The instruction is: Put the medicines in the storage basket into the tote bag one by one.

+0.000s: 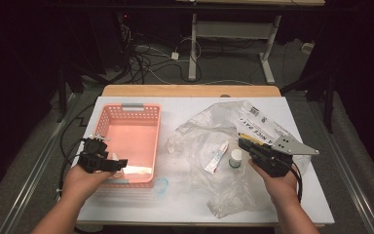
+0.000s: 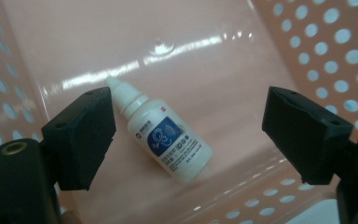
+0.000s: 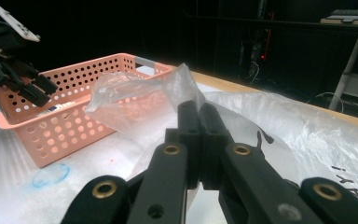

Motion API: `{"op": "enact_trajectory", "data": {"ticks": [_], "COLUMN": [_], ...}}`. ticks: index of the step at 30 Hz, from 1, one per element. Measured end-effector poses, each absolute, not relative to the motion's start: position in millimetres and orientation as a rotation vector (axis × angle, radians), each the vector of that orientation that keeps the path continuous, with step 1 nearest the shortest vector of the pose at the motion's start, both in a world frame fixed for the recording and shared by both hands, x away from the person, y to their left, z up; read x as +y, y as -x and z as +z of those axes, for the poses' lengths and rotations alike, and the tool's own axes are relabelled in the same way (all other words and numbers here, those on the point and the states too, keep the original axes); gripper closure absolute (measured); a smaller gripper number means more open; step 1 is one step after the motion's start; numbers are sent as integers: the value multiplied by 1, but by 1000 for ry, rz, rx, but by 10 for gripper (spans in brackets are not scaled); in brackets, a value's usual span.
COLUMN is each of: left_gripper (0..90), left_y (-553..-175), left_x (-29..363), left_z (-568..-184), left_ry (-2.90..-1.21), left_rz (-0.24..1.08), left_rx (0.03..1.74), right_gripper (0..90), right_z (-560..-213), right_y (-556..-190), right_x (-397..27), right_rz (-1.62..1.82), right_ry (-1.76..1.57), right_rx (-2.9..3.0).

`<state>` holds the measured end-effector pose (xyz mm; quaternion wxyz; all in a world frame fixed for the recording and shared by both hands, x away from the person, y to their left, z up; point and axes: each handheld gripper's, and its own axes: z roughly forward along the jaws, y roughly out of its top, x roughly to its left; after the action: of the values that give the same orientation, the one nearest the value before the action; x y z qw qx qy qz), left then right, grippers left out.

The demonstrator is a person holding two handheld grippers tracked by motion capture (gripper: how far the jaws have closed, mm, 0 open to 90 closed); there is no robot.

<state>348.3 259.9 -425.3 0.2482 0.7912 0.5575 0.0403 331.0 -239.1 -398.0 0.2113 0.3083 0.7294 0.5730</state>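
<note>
**Dropper bottle lying in the basket**

A small white dropper bottle (image 2: 168, 140) (blue label, pointed tip) lies on its side in the pink basket (image 1: 148, 109), at its near end on the counter's left. The left gripper (image 2: 189, 135) hovers open over it, jaws clear; the right gripper (image 3: 199, 119) pinches the clear plastic bag (image 1: 209, 131).

A tube (image 1: 216, 158) and a white-capped jar (image 1: 235, 158) lie near each other on the table (image 1: 185, 204).

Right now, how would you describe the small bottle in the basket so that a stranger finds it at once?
Look at the pink perforated basket on the left of the white table. Near its front end, a small white dropper bottle lies on its side on the basket floor, between the open left tool. Its blue ear-picture label distinguishes it.
</note>
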Motion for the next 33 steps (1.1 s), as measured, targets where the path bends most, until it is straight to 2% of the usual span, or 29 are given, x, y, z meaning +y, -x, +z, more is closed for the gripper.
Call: {"op": "enact_trajectory", "data": {"ticks": [7,16,25,33], "left_gripper": [191,359,491,543], "left_y": [-363,-382,-396,-399], "left_x": [255,260,252,242], "left_z": [-429,-436,-441,-446], "left_ry": [-2259,-2274,-2390,-2510], "left_rz": [45,-135,-182,-218], "left_rx": [1621,1750,1739,1688], "right_gripper": [900,900,900,900], "right_z": [-397,-396,-398,-399], "right_y": [-329,-328,-329,-330], "right_x": [-241,-240,-239,-239], "right_rz": [1597,1598,1592,1588], "right_ry": [-853,-852,-858,-853], "right_rx": [2023,2020,2029,2033]}}
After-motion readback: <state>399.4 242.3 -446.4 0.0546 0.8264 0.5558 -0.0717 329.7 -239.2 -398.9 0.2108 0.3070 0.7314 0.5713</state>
